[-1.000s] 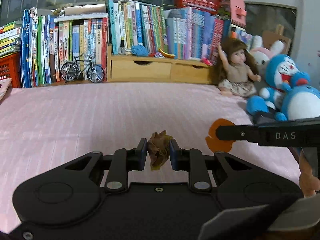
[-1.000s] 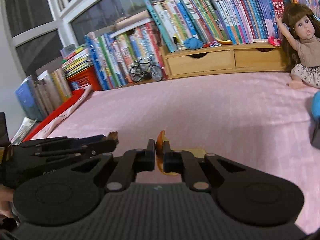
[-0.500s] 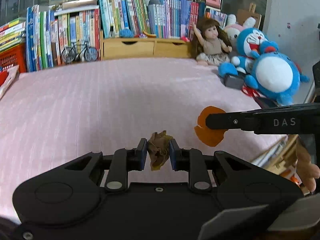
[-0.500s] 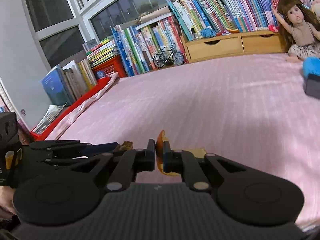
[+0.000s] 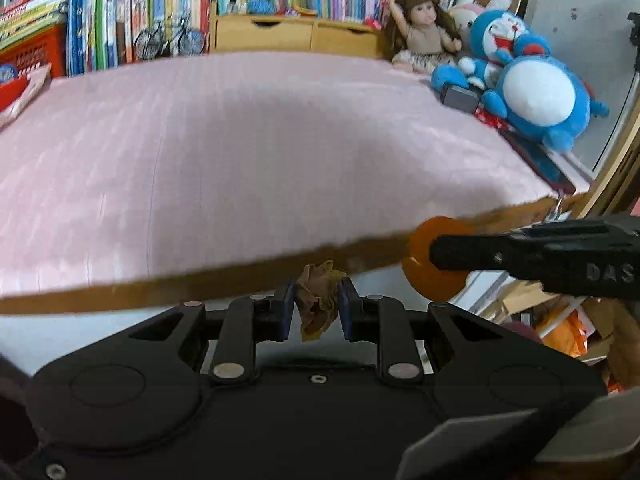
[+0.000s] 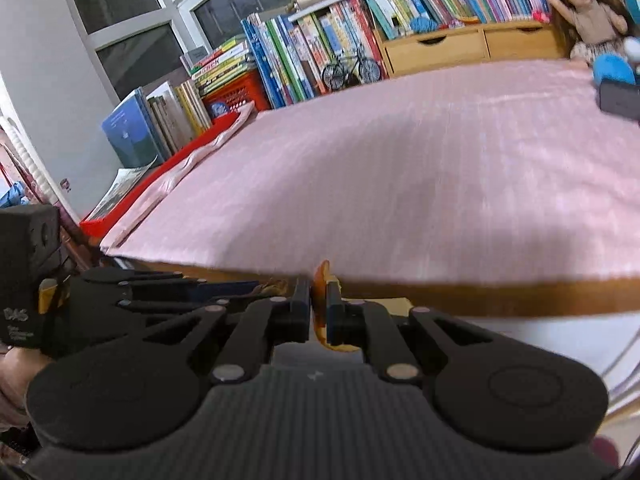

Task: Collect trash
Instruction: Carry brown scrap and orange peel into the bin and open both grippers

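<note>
My left gripper (image 5: 315,304) is shut on a crumpled brown scrap of paper (image 5: 318,300), held just off the near edge of the pink-covered table (image 5: 240,152). My right gripper (image 6: 318,304) is shut on a thin orange peel (image 6: 320,300), seen edge-on between its pads. In the left wrist view the right gripper (image 5: 436,254) comes in from the right with the round orange peel (image 5: 428,276) at its tip. In the right wrist view the left gripper (image 6: 272,286) lies low on the left, level with mine, and a person's hand (image 6: 16,368) holds it.
Rows of books (image 5: 132,12), a small model bicycle (image 5: 170,40) and a wooden drawer unit (image 5: 296,34) line the far side. A doll (image 5: 422,36) and blue plush toys (image 5: 540,96) sit at the right. Cluttered boxes and bags (image 5: 560,320) lie below the table's edge.
Both grippers have drawn back from over the pink cloth to beyond its near edge and sunk a little, each still holding its piece. The wooden table edge now shows.
</note>
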{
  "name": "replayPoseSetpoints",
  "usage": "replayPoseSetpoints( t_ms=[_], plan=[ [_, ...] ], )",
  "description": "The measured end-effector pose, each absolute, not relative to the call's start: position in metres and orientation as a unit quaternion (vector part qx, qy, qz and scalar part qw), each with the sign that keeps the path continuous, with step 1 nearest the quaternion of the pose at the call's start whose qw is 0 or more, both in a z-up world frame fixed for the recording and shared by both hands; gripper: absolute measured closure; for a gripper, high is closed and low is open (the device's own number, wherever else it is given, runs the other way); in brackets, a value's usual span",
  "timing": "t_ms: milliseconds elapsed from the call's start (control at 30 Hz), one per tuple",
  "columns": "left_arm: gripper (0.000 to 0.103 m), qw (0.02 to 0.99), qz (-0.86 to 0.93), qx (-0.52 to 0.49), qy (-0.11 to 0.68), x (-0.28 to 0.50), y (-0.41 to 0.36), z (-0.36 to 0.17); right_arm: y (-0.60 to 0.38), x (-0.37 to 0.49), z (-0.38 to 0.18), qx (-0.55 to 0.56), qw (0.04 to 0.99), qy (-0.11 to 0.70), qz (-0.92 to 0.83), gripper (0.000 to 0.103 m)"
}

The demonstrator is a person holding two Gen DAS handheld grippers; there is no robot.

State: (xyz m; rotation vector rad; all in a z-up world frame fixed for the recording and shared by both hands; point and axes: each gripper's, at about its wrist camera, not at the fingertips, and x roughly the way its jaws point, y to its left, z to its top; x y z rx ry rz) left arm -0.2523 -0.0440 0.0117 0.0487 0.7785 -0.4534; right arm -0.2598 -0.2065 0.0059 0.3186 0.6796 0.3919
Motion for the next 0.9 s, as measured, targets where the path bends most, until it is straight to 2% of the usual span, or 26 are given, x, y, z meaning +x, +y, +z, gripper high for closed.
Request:
replayPoseSetpoints(
  t_ms=[500, 900],
  plan=[
    [0.081, 0.856, -0.184, 0.023, 0.482, -0.264, -0.042, -0.059, -0.192, -0.283, -0.060, 0.177, 0.880, 0.410, 0.163, 0.092],
    [0.080, 0.834, -0.164, 0.025, 0.526, -0.261, -0.043, -0.090, -0.182, -0.278, -0.088, 0.185, 0.863, 0.445, 0.151, 0.092]
  ],
)
